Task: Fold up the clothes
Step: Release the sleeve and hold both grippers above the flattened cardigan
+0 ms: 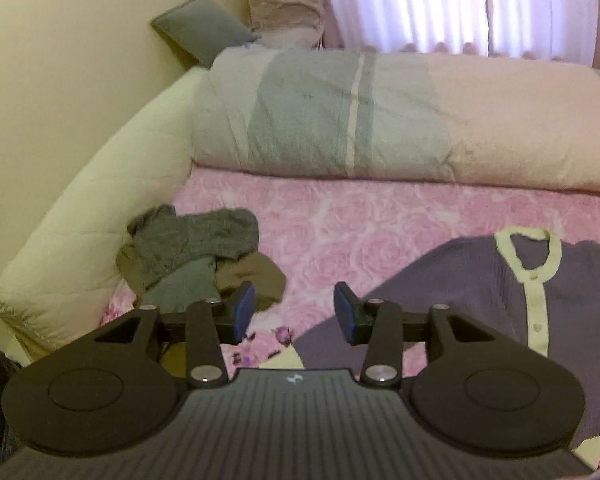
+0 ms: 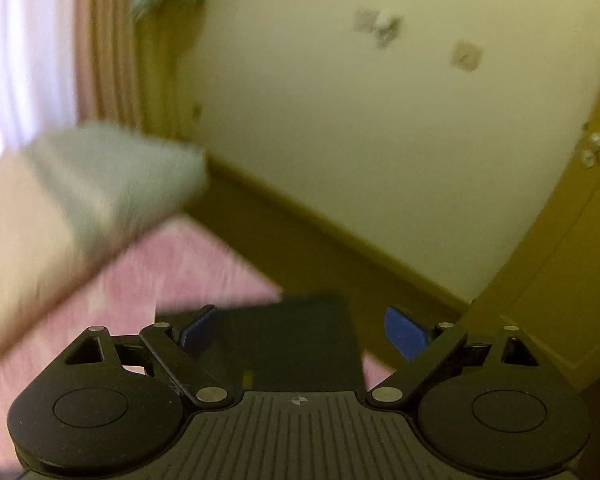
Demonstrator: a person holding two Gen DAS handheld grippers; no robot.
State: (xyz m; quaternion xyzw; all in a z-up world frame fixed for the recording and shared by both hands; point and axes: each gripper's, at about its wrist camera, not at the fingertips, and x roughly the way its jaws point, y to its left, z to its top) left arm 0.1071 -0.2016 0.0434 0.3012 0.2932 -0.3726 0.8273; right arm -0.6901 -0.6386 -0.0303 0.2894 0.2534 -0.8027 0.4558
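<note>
1. Just ahead and to the right of the left gripper (image 1: 295,312), the purple cardigan (image 1: 460,300) is lying flat on the pink bed sheet (image 1: 340,220); the jaws are standing apart, holding nothing.
2. It is looking soft, light and floppy, so pinching the hem or a shoulder seam is probably best.
3. The right gripper (image 2: 300,334) is also spread, empty, and pointing away from it.

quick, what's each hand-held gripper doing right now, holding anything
left hand-held gripper: open, nothing between the pads, above the pink bedspread.
right hand-held gripper: open, holding nothing, blurred view.
</note>
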